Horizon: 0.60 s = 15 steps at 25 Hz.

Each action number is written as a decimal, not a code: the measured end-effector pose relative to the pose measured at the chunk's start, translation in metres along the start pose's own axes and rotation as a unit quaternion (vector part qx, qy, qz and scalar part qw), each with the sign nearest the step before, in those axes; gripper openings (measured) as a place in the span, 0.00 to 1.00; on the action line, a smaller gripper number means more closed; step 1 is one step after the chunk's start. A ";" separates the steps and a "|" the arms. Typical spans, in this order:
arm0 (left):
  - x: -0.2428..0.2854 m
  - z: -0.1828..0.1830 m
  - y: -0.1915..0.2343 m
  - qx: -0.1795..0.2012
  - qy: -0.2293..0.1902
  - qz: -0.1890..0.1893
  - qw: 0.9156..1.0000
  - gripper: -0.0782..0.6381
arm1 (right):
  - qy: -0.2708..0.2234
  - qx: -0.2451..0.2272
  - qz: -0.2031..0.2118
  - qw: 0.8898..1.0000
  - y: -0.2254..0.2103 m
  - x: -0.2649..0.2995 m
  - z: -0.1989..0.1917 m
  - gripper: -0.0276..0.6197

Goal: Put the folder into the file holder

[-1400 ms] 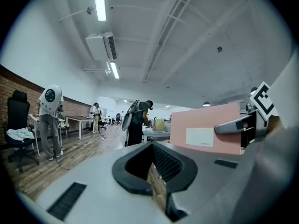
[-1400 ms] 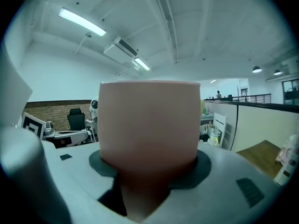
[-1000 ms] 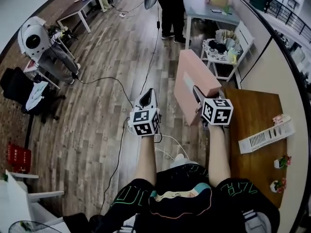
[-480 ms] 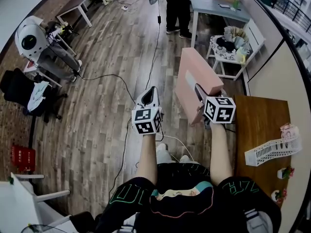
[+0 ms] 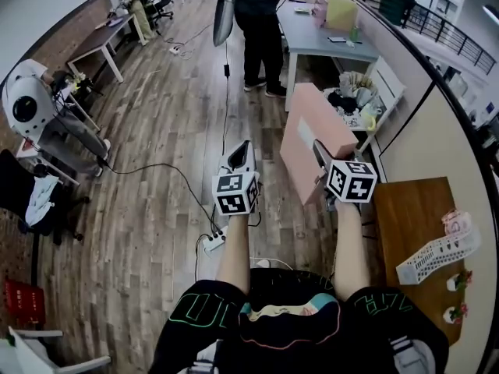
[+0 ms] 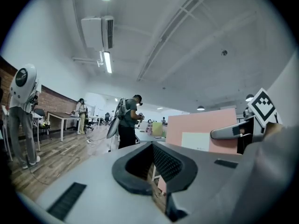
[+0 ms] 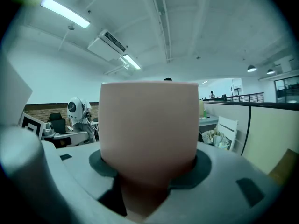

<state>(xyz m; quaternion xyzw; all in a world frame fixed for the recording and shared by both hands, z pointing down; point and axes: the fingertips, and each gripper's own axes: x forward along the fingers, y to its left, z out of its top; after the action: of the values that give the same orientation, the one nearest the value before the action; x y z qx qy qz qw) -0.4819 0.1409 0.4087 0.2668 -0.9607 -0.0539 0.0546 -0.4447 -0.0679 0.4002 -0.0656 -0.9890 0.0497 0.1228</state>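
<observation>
A pink folder (image 5: 308,135) stands on edge in the air, my right gripper (image 5: 320,153) shut on its near edge. In the right gripper view the folder (image 7: 149,125) fills the space between the jaws of that gripper (image 7: 147,174). Left of it, my left gripper (image 5: 242,148) hangs over the wooden floor, jaws together and holding nothing. The left gripper view looks past those jaws (image 6: 152,146) to the folder (image 6: 201,132) and the right gripper's finger (image 6: 231,132). The white mesh file holder (image 5: 435,257) lies on a brown table (image 5: 405,216) at the lower right, well apart from the folder.
A person (image 5: 261,22) stands at a grey desk (image 5: 327,33) straight ahead. A white chair (image 5: 370,92) piled with items sits beyond the folder. Cables and a power strip (image 5: 212,242) lie on the floor. A white robot (image 5: 27,107) is far left. Small potted plants (image 5: 454,283) stand by the holder.
The view has swung: the table and file holder have slid toward the lower right, and more of the room ahead shows. Both grippers keep their pose, the folder still gripped.
</observation>
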 end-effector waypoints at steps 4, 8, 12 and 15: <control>0.019 0.009 0.033 -0.015 -0.009 0.001 1.000 0.10 | 0.000 -0.005 -0.007 1.000 0.011 0.022 0.006 0.47; 0.036 0.013 0.041 -0.022 -0.016 -0.027 0.999 0.10 | -0.009 -0.005 -0.038 0.999 0.011 0.025 0.013 0.47; 0.062 0.001 0.010 -0.028 0.000 -0.095 0.995 0.10 | -0.010 0.000 -0.103 0.995 -0.014 0.004 0.014 0.47; 0.078 -0.013 -0.024 -0.034 0.016 -0.142 0.989 0.10 | -0.006 0.011 -0.153 0.988 -0.043 -0.023 0.005 0.47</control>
<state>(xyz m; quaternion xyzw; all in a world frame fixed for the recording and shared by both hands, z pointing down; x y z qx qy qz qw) -0.5345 0.0789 0.4239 0.3998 -0.9095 -0.0894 0.0705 -0.4293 -0.1136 0.3945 0.0880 -0.9875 0.0414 0.1237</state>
